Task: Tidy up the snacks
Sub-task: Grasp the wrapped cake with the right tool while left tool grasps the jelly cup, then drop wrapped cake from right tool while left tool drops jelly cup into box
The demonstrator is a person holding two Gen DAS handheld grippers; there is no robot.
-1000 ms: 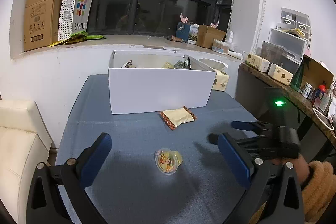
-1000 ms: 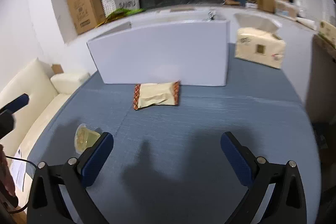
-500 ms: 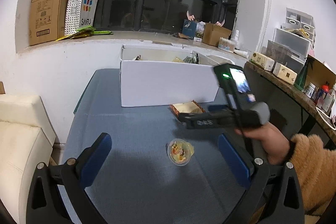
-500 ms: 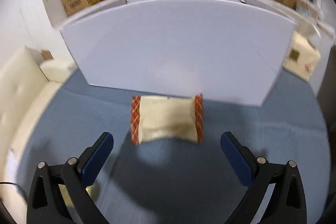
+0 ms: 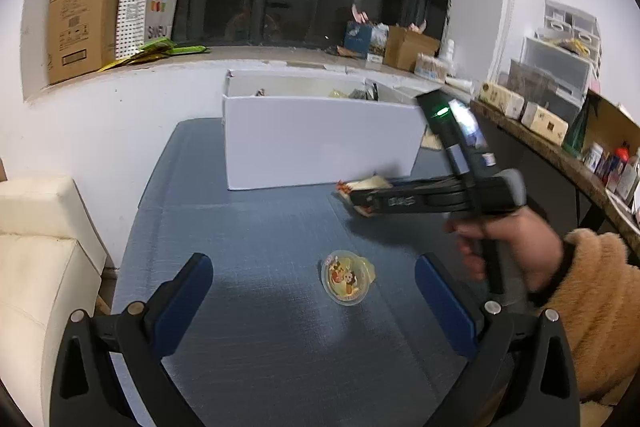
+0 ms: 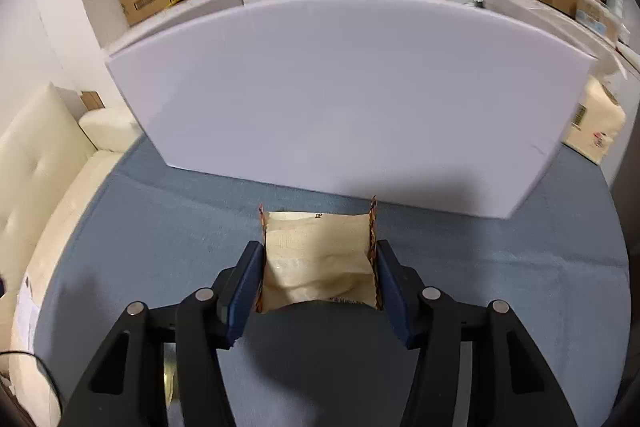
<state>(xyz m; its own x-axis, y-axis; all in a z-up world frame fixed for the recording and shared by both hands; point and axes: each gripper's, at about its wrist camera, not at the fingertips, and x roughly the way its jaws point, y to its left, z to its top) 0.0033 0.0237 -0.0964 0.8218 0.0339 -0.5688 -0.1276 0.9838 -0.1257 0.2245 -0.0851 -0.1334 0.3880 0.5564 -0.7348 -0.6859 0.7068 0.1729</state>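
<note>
My right gripper [image 6: 318,267] is shut on a beige snack packet [image 6: 318,255] with orange crimped ends, just in front of the white box [image 6: 340,87]. In the left wrist view the right gripper [image 5: 360,201] reaches in from the right and the packet [image 5: 370,183] pokes out beside the box [image 5: 320,143]. A clear jelly cup [image 5: 346,278] with a cartoon lid lies on the blue table between my left gripper's open fingers. My left gripper [image 5: 312,291] is open and empty above the table.
The white box holds several snacks [image 5: 352,93]. A tissue pack [image 6: 594,125] lies right of the box. A cream sofa [image 5: 40,247] stands left of the table. A cluttered counter [image 5: 560,143] runs along the right. Cardboard boxes and a bag [image 5: 148,3] sit on the window ledge.
My right gripper moved forward to the packet by the box and closed on it. My left gripper stayed open and shifted slightly; the jelly cup stays on the table.
</note>
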